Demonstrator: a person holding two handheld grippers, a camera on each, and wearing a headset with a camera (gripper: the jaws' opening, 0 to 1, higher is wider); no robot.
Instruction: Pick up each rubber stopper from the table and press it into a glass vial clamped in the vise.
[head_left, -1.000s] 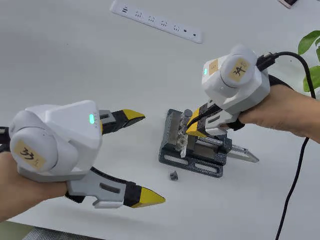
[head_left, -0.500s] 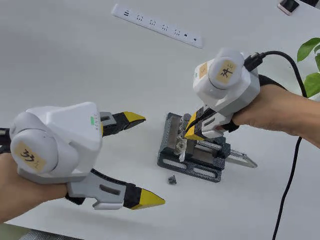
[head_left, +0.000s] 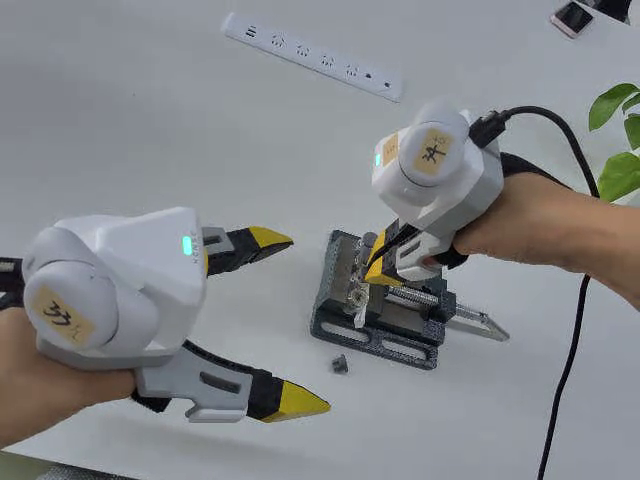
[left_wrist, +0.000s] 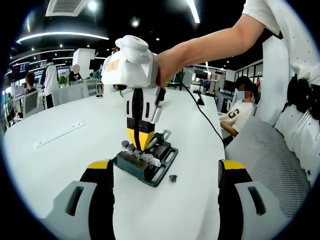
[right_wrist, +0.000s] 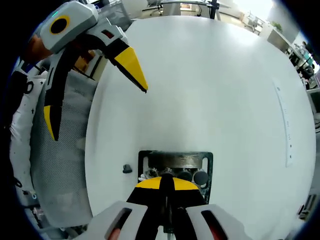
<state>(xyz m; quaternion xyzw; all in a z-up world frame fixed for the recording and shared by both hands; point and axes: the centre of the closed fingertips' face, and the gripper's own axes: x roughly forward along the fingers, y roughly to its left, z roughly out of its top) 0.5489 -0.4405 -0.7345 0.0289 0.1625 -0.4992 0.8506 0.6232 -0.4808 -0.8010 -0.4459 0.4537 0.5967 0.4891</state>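
Pressing right gripper (head_left: 376, 270), jaws closed tip to tip, down onto the glass vials (right_wrist: 172, 175) clamped in the vise (head_left: 400, 342); possibly capping with a stopper underneath, hidden by the tips. Risking cracking glass or tilting a vial by pushing off-centre, or squeezing a stopper out sideways. Holding left gripper (head_left: 288, 320) spread wide and empty, well apart. Leaving one loose rubber stopper (head_left: 340, 364) lying on the table (head_left: 150, 130) just beside the vise base, seeing nothing blocking it. Noting power strip (head_left: 315, 55) far behind, cable (head_left: 570, 350) trailing right.
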